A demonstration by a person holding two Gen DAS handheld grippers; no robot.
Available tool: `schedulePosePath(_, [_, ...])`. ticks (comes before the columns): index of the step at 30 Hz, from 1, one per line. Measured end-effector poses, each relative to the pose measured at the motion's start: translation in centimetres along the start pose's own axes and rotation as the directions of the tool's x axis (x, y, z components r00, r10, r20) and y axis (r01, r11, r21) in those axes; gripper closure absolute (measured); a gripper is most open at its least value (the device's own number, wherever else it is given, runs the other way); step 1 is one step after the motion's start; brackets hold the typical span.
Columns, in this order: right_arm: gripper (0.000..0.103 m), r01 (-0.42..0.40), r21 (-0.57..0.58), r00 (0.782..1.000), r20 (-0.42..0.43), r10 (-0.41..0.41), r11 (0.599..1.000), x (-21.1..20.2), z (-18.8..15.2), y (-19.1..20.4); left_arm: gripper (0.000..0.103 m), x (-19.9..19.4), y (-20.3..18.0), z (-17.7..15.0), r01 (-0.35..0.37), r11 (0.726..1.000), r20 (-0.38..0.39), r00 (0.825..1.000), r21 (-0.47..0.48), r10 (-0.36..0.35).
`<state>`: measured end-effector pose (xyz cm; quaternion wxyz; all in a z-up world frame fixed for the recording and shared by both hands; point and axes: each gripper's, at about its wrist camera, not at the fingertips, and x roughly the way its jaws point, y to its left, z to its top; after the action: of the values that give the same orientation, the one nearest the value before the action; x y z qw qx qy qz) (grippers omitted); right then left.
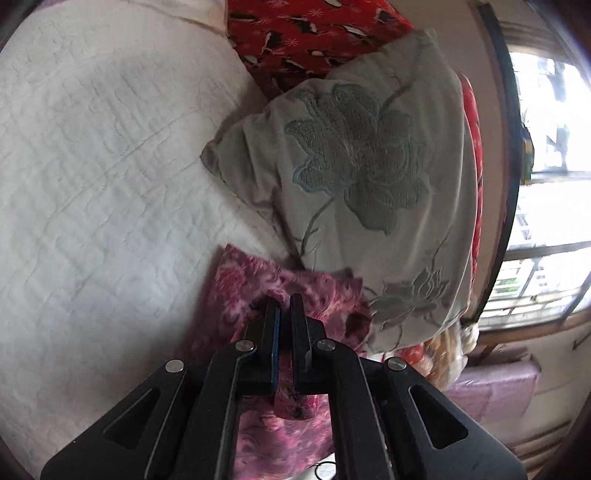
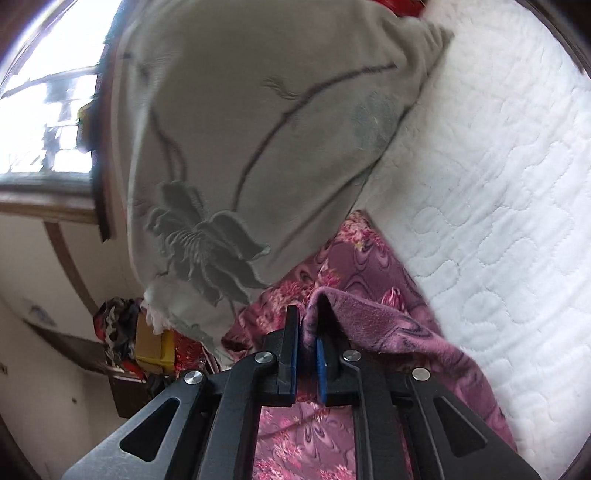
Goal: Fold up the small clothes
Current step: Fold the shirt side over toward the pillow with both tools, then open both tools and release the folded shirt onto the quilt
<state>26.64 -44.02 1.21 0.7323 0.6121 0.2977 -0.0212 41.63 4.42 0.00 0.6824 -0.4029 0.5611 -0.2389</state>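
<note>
A pink and purple floral cloth [image 1: 325, 295] lies on the white quilted bed [image 1: 92, 184], against a grey pillow. My left gripper [image 1: 285, 301] is shut on a bunched edge of the cloth, which hangs down between its fingers. In the right wrist view my right gripper [image 2: 308, 314] is shut on a raised fold of the same cloth [image 2: 354, 258], lifting it into a peak. The rest of the cloth spreads below and to the right, over the bed [image 2: 498, 184].
A grey pillow with an embroidered flower [image 1: 362, 166] leans right behind the cloth; it also shows in the right wrist view [image 2: 240, 147]. A red patterned pillow [image 1: 314, 33] lies farther back. A window [image 1: 546, 184] and bedside clutter [image 2: 136, 339] are beside the bed.
</note>
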Motion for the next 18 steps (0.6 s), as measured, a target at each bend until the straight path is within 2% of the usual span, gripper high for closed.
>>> schedulePosePath(3, [0.086, -0.053, 0.049, 0.995, 0.084, 0.049, 0.997, -0.7, 1.1, 0.1, 0.1, -1.2, 0.2, 0.7, 0.077, 0.995, 0.046, 0.996, -0.065, -0.074])
schedulePosePath(5, [0.072, -0.071, 0.084, 0.986, 0.156, 0.058, 0.994, -1.7, 1.5, -0.4, 0.097, -2.4, 0.4, 1.1, 0.134, 0.987, 0.074, 0.989, -0.09, -0.128])
schedulePosePath(6, [0.071, -0.063, 0.09, 0.983, 0.179, 0.046, 0.994, -2.1, 1.7, -0.5, 0.092, -2.9, 0.3, 1.1, 0.126, 0.988, 0.073, 0.99, -0.086, -0.12])
schedulePosePath(8, [0.07, -0.006, 0.051, 0.986, 0.165, -0.002, 0.999, -2.6, 1.7, -0.2, 0.089, -3.5, -0.4, 0.7, 0.064, 0.998, 0.055, 0.996, -0.01, -0.063])
schedulePosePath(10, [0.07, 0.075, -0.041, 0.988, 0.137, -0.069, 0.996, -2.9, 1.1, 0.3, 0.085, -3.7, -1.1, -0.4, -0.002, 0.995, 0.024, 1.0, 0.096, 0.0])
schedulePosePath(13, [0.068, 0.188, -0.175, 0.979, 0.11, -0.17, 0.966, -2.9, -0.3, 1.0, 0.078, -3.5, -1.1, -2.8, -0.032, 0.977, -0.033, 0.999, 0.212, 0.04])
schedulePosePath(16, [0.068, 0.215, -0.26, 0.976, 0.068, -0.205, 0.941, -2.3, -1.6, 1.4, 0.078, -2.4, -1.0, -5.3, -0.011, 0.949, -0.118, 0.992, 0.315, 0.051])
schedulePosePath(18, [0.068, 0.223, -0.287, 0.975, 0.05, -0.218, 0.932, -1.4, -2.1, 1.8, 0.078, -1.1, -1.5, -6.3, -0.058, 0.929, -0.139, 0.983, 0.366, 0.117])
